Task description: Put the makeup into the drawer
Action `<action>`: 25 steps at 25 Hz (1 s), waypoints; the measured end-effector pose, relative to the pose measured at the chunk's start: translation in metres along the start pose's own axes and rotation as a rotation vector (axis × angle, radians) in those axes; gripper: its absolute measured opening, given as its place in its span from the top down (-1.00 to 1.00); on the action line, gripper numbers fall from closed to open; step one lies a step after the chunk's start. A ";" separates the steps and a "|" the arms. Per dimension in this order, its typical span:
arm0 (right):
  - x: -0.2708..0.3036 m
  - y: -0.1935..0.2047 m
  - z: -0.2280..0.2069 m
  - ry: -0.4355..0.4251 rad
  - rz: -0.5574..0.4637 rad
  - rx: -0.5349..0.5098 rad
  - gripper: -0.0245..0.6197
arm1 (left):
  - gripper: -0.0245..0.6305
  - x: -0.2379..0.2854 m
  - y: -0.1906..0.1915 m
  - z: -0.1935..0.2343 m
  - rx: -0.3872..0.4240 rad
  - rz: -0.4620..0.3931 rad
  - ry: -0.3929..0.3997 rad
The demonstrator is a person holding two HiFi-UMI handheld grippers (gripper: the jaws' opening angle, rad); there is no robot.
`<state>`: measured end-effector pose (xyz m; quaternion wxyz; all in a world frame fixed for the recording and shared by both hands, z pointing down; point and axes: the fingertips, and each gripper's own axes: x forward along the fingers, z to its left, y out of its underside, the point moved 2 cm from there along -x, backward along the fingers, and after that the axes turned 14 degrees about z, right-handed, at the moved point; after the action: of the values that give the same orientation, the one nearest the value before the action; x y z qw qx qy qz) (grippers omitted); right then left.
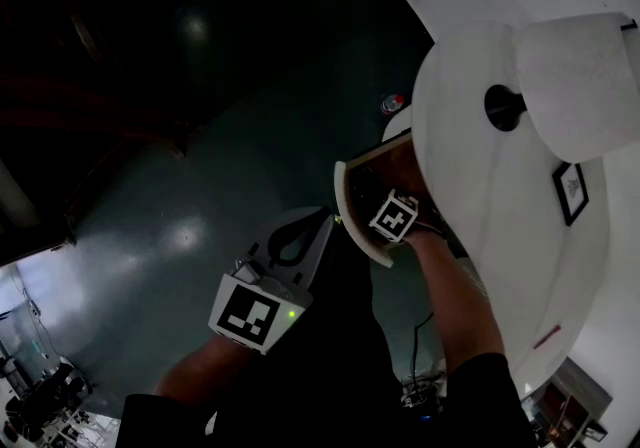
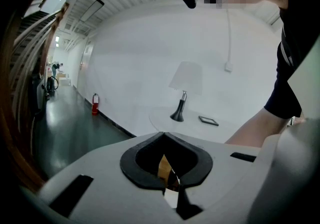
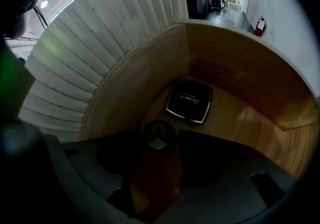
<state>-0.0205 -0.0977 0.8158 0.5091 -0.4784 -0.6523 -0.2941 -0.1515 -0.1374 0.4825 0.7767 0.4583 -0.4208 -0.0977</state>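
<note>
The round white bench (image 1: 470,186) had its curved drawer (image 3: 150,83) pulled open, and the wooden walls closed in around my right claw (image 3: 160,144). Bare drawer bottom lay free to the right. A black compact (image 3: 189,101) lay flat near the back wall. Just short of it, not touching, the right claw grasped a small jar (image 3: 158,137). My left claw (image 2: 164,139) hung clenched outside the drawer edge.

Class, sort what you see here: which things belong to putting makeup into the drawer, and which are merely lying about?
Job: drawer, black compact, round pot.
Lying about: lamp, picture frame, fire extinguisher.
</note>
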 end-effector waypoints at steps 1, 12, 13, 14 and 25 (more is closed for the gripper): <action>-0.005 -0.001 -0.001 0.017 -0.029 -0.002 0.25 | 0.89 -0.001 -0.003 -0.001 0.003 -0.006 -0.001; -0.097 -0.003 0.009 0.237 -0.314 0.225 0.25 | 0.89 -0.034 -0.030 -0.014 0.034 -0.049 -0.008; -0.104 -0.003 0.014 0.254 -0.330 0.225 0.25 | 0.89 -0.038 -0.031 -0.016 0.037 -0.049 -0.008; -0.111 -0.003 0.020 0.267 -0.344 0.225 0.26 | 0.89 -0.041 -0.031 -0.019 0.038 -0.046 -0.007; -0.200 0.027 0.065 0.358 -0.522 0.353 0.41 | 0.89 -0.090 -0.041 -0.042 0.077 -0.058 0.030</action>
<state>-0.0153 -0.0957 0.6036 0.5975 -0.1413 -0.6939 -0.3762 -0.1674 -0.0858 0.3892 0.7616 0.5013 -0.3991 -0.0970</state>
